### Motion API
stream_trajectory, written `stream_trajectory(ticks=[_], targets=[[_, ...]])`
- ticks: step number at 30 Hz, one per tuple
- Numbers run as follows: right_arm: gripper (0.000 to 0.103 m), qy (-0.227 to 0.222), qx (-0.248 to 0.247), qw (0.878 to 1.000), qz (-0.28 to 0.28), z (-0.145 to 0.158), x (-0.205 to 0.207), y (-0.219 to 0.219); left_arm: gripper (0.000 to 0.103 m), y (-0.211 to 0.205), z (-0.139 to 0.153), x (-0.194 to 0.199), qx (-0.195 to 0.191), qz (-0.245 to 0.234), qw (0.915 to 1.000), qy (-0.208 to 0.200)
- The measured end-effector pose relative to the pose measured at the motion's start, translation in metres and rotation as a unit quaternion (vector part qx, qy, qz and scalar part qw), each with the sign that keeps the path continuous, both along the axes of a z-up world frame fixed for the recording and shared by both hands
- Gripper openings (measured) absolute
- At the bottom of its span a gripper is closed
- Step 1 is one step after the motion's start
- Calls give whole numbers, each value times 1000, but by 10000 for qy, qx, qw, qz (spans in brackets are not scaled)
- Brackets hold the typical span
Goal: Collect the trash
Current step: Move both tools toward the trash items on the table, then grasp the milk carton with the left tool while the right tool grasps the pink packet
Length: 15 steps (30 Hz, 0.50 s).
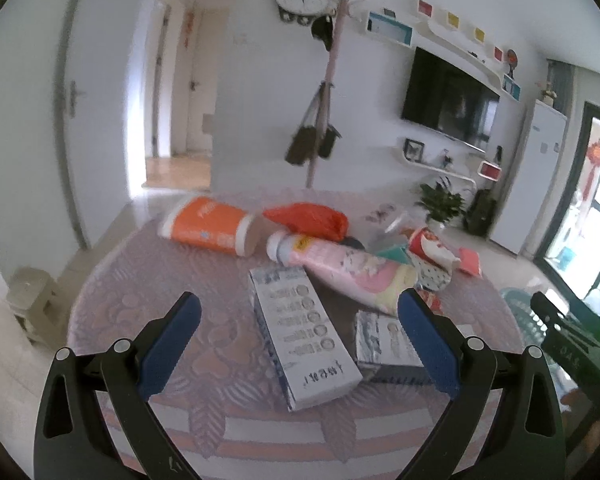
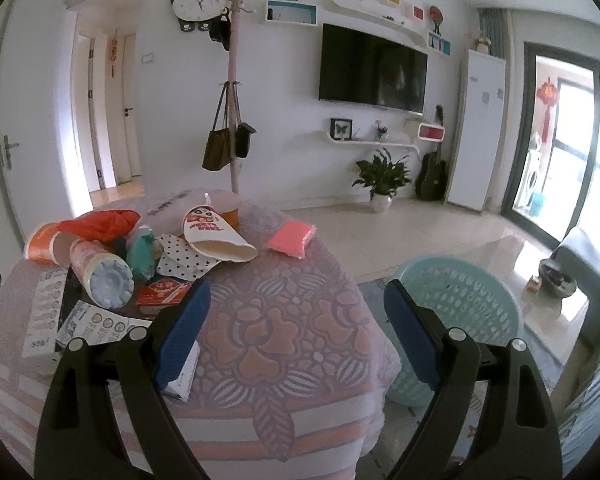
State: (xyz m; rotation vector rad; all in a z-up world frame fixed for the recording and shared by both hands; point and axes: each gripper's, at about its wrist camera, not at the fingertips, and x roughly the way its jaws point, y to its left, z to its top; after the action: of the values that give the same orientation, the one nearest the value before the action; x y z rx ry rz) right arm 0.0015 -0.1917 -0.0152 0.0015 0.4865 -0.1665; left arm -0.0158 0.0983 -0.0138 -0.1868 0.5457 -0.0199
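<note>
Right now I am holding my left gripper (image 1: 300,316) with fingers spread wide and empty over the white carton (image 1: 304,332), which is lying flat mid-table (image 1: 160,308), long axis pointing away; my right gripper (image 2: 296,308) is gaping empty near the table's right edge beside the basket (image 2: 460,300).

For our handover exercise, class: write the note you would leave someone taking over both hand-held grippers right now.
Left hand-held gripper: open, empty, above the long white carton.
Right hand-held gripper: open, empty, over the table edge.
Trash is piled on the table: orange cup, red bag, pink bottle, paper cup, pink packet.
The mint basket stands on the floor beside the table; no trash shows inside it.
Done: nothing visible. Left: all items.
</note>
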Motion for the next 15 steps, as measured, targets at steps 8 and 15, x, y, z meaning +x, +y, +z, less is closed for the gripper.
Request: stream_trajectory(ticks=[8,15], targets=[[68,-27,184,9993,313,7,11,-9,95,5,-17,26,-263,-274,9969,684],[46,-40,-2,9983,588,20,35,-4,88,10,-34,77,-684,-250,9855,1531]])
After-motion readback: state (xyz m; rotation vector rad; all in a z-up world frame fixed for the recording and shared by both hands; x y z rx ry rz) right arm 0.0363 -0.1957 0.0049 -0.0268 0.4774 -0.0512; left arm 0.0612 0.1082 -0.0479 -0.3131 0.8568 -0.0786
